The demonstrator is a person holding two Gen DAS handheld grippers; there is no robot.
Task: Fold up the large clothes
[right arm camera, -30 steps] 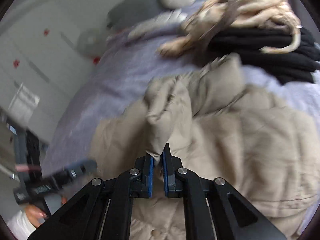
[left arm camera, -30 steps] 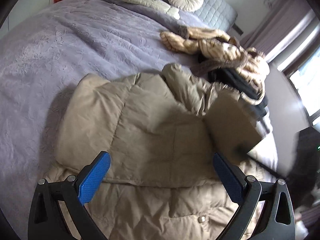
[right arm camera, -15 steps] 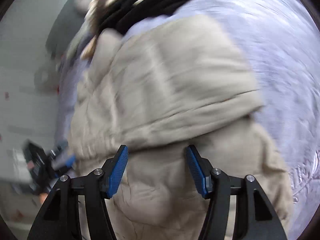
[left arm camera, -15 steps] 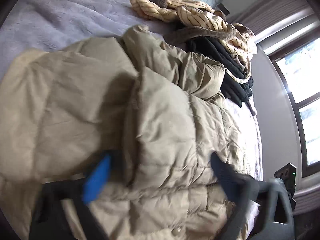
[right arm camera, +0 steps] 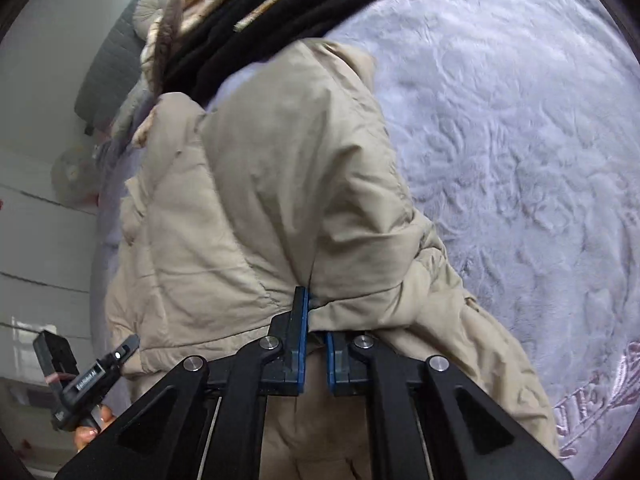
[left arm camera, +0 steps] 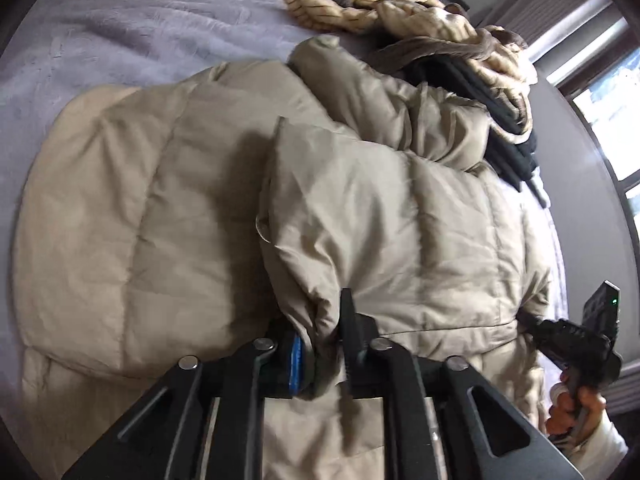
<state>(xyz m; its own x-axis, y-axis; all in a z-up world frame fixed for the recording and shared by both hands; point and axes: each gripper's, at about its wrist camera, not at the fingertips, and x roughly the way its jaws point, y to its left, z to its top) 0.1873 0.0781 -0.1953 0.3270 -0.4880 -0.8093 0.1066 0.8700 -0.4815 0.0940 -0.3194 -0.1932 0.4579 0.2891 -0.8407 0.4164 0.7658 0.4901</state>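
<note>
You have both tongs clamped on the beige puffer coat (left arm camera: 360, 208), which lies across the purple bedspread (left arm camera: 132, 40): the left tongs (left arm camera: 320, 344) pinch a bunched fold at the edge of the folded-over sleeve, and the right tongs (right arm camera: 314, 332) hold the coat's near edge further along. To fold cleanly, lift both grips together and level, carry the edge over toward the far side, and keep clear of the striped and black clothes (left arm camera: 460, 40) heaped beyond. Padding springs back, so I'd press it flat before letting go. A second ago your left tongs gaped wide above the coat; both pairs have just been closing, with fabric between them.
</note>
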